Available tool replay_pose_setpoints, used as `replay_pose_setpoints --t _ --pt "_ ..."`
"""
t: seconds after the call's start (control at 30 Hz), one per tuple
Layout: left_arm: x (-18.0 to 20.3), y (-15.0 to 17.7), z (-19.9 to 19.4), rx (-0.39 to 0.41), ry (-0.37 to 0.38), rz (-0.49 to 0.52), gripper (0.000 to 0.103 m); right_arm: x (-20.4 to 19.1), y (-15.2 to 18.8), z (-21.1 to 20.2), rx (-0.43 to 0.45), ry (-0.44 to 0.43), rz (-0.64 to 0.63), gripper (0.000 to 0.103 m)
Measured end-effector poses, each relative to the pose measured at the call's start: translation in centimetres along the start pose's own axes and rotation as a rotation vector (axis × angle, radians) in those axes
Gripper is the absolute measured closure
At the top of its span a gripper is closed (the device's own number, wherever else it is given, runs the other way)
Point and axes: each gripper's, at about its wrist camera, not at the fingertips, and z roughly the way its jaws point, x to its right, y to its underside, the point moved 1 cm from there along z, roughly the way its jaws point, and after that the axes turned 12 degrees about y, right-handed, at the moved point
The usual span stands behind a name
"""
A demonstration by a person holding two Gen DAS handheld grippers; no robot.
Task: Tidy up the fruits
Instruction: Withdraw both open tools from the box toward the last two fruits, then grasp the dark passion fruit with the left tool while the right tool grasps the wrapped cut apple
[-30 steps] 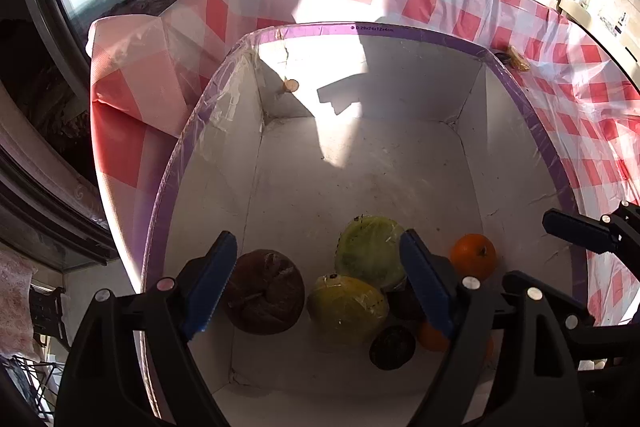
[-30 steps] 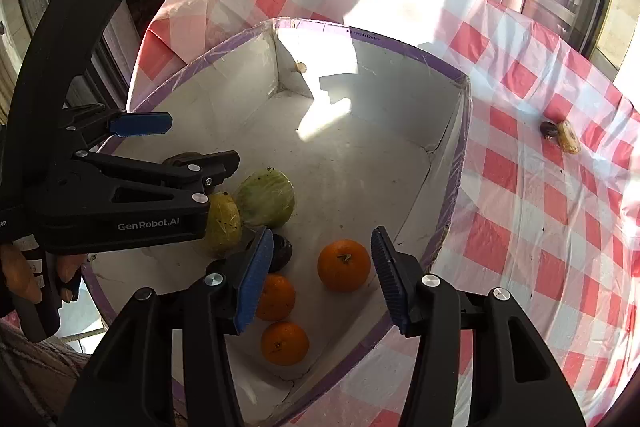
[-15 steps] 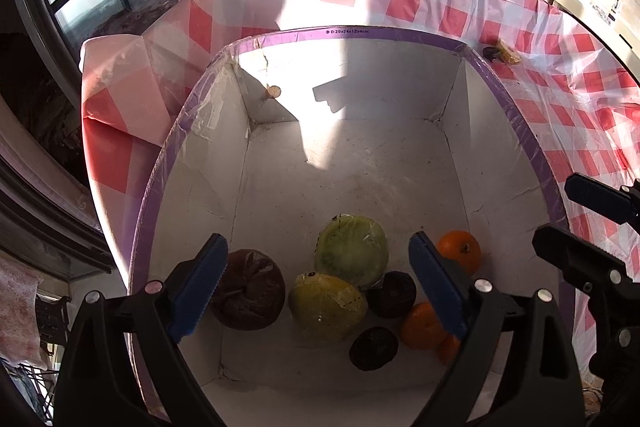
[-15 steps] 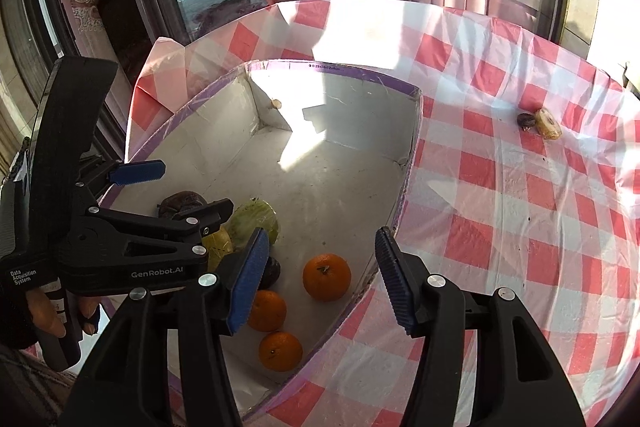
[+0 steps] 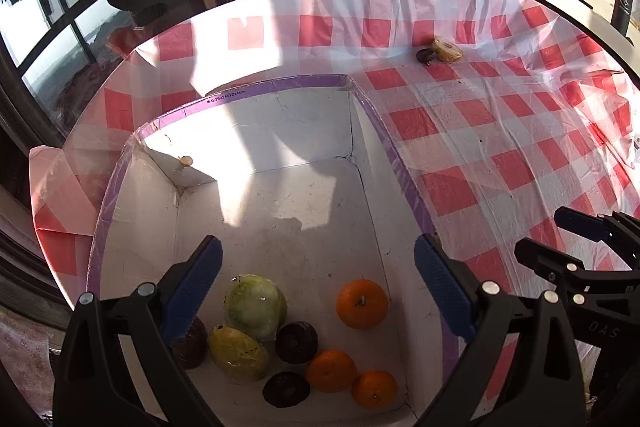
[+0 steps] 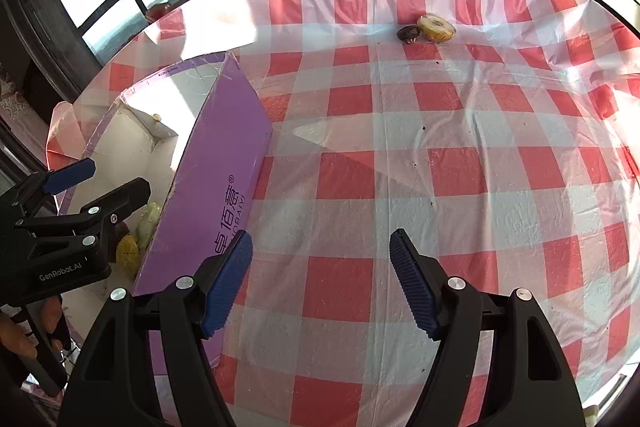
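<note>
Inside the white-lined, purple-rimmed cardboard box [image 5: 404,183], round glossy oranges [image 5: 362,303], a pale green netted fruit [image 5: 256,305] and dark wrinkled fruits [image 5: 296,342] cluster at its near end. The left gripper [image 5: 316,287] hangs spread and empty above them. Beside the box, the right gripper [image 6: 320,281], ribbed blue pads apart, hovers empty over the crinkled red-checked plastic tablecloth [image 6: 440,167].

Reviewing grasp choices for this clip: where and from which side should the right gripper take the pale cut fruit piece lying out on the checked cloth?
Grip the cut fruit piece across its rounded sides, coming from above. It lies low and flat on the tablecloth, and a dark piece sits against its left, so line the fingers up front to back. The right gripper is open and empty.
</note>
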Motion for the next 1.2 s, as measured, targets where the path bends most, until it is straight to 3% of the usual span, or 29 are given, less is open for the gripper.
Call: replay_pose_setpoints --t 0.27,0.4,0.53,0.63,0.77,0.83,0.93,1.1,1.2 --pt "8.4 -4.0 2.8 0.001 0.117 0.093 0.003 7.3 0.5 2.2 -0.094 0.09 0.082 0.033" --pt "13.0 -4.4 6.3 -0.062 0.165 0.155 0.003 11.2 0.3 3.5 -0.132 0.122 0.12 0.033" --pt "15.9 -4.2 10.9 -0.149 0.177 0.155 0.003 14.4 -0.3 5.4 -0.174 0.146 0.148 0.033" --pt "16.5 -4.3 14.1 -0.194 0.164 0.128 0.003 16.7 -1.4 6.9 -0.184 0.158 0.157 0.033" --pt "15.7 -5.3 16.1 -0.127 0.166 0.077 0.003 18.6 -4.1 9.8 -0.172 0.168 0.109 0.033" --pt "15.3 -5.6 17.7 -0.132 0.131 0.068 0.003 18.8 -6.0 11.4 -0.148 0.162 0.083 0.029" --pt "14.2 -6.2 18.8 -0.073 0.118 0.019 0.003 18.0 -9.6 13.8 -0.102 0.151 0.007 0.027" --pt "13.3 -6.2 20.8 -0.063 0.073 -0.024 0.003 15.7 -15.8 17.7 -0.031 0.119 -0.109 0.026" --pt "12.8 -6.1 21.0 -0.039 0.084 -0.086 0.002 14.4 -19.0 19.9 0.004 0.114 -0.17 0.026"
